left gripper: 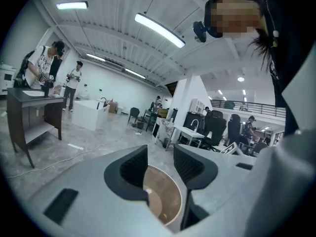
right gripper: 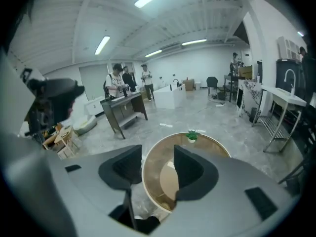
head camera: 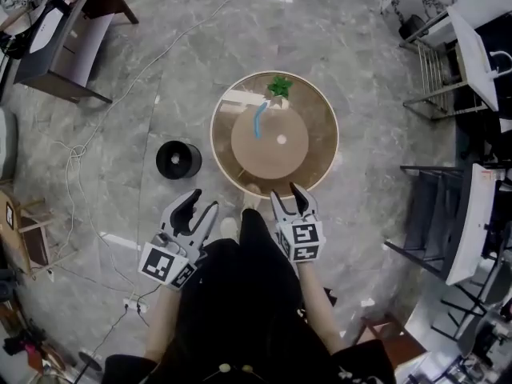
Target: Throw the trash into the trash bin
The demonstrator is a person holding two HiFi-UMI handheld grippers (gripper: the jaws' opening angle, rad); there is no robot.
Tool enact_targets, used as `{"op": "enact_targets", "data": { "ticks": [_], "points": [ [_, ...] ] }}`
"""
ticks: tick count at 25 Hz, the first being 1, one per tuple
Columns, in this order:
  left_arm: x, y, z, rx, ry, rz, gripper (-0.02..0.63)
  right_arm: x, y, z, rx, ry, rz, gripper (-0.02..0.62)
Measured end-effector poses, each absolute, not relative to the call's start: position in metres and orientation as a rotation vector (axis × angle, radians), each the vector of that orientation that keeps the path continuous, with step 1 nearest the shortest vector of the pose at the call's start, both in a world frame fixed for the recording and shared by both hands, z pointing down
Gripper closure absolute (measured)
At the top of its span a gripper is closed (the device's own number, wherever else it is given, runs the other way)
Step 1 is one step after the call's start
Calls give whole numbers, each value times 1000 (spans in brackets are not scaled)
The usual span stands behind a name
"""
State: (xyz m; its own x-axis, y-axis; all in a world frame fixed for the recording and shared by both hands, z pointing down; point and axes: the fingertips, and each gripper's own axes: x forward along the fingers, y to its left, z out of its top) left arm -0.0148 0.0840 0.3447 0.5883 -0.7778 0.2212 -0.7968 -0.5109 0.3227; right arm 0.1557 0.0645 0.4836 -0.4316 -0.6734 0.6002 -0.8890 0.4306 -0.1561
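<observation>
A round wooden table [head camera: 320, 146] stands in front of me, with a raised round centre. On it lie a blue strip [head camera: 258, 120] and a small white scrap [head camera: 281, 140], and a small green plant [head camera: 279, 86] sits at its far edge. A black trash bin [head camera: 178, 159] stands on the floor left of the table. My left gripper [head camera: 204, 200] is open and empty, near the bin and short of the table. My right gripper [head camera: 286, 191] is open and empty at the table's near rim. The right gripper view shows the plant [right gripper: 191, 136] and the table [right gripper: 155, 167] beyond its open jaws.
A dark desk [head camera: 60, 46] stands at the upper left, and cables [head camera: 76, 158] trail over the marble floor. Black chairs and racks [head camera: 436, 214] crowd the right side. A wooden crate [head camera: 24, 226] sits at the left. People stand far off by a desk [right gripper: 121, 107].
</observation>
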Motion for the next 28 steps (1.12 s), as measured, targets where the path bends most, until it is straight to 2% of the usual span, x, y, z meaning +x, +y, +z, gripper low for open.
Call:
{"op": "enact_targets", "data": {
  "ticks": [7, 10, 13, 22, 28],
  "points": [
    [-44, 62, 350, 2240, -1473, 82, 481, 141, -26, 615, 1083, -2027, 602, 406],
    [-53, 65, 363, 2163, -1505, 95, 551, 129, -49, 656, 1001, -1988, 578, 425],
    [-58, 67, 380, 2105, -1486, 106, 579, 120, -65, 690, 939, -1948, 541, 431],
    [-84, 87, 455, 1854, -1452, 146, 591, 105, -95, 801, 854, -1833, 559, 433],
    [-98, 102, 489, 1702, -1421, 114, 591, 101, -105, 841, 822, -1752, 589, 434]
  ]
}}
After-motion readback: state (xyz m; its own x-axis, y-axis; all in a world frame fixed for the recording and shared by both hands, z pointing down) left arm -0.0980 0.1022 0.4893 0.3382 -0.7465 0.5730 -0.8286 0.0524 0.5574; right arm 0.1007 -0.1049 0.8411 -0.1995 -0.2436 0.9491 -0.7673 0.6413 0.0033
